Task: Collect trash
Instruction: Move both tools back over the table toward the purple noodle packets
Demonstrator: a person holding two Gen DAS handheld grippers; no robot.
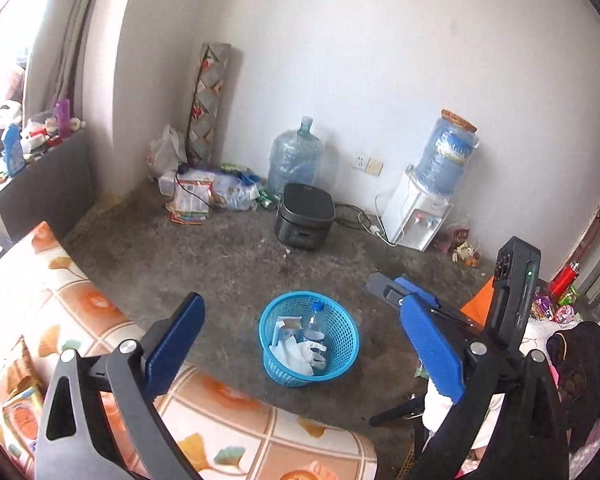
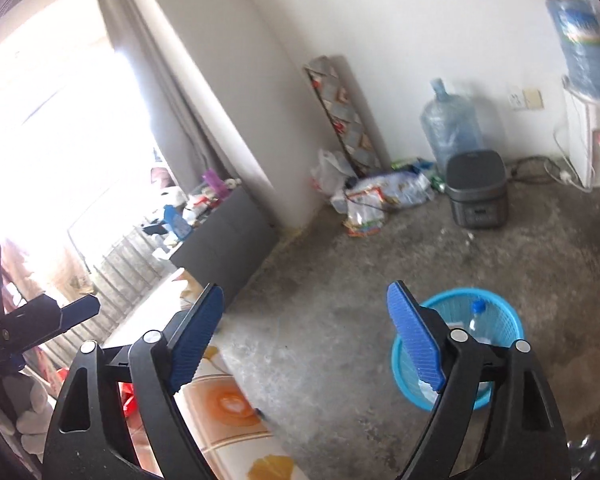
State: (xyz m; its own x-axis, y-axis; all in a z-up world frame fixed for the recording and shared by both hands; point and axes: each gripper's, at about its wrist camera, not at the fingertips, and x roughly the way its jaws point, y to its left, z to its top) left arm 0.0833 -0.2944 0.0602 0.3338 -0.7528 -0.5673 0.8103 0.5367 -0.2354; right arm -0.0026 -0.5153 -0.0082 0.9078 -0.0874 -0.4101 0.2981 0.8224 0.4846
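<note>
A blue plastic basket (image 1: 342, 350) stands on the concrete floor. It holds a clear water bottle (image 1: 315, 326), white crumpled paper (image 1: 296, 354) and a small carton. My left gripper (image 1: 300, 340) is open and empty, held above the basket and the bed edge. My right gripper (image 2: 306, 340) is open and empty over the floor; its right finger (image 2: 414, 344) hides part of the basket (image 2: 496, 312). The right gripper's body also shows in the left wrist view (image 1: 512, 300), to the right.
A patterned orange mattress (image 1: 60, 312) lies at lower left. A black rice cooker (image 1: 305, 217), an empty water jug (image 1: 296, 158), a water dispenser (image 1: 418, 210) and a heap of bags and wrappers (image 1: 202, 192) line the far wall. A cluttered dark cabinet (image 2: 224, 240) stands by the window.
</note>
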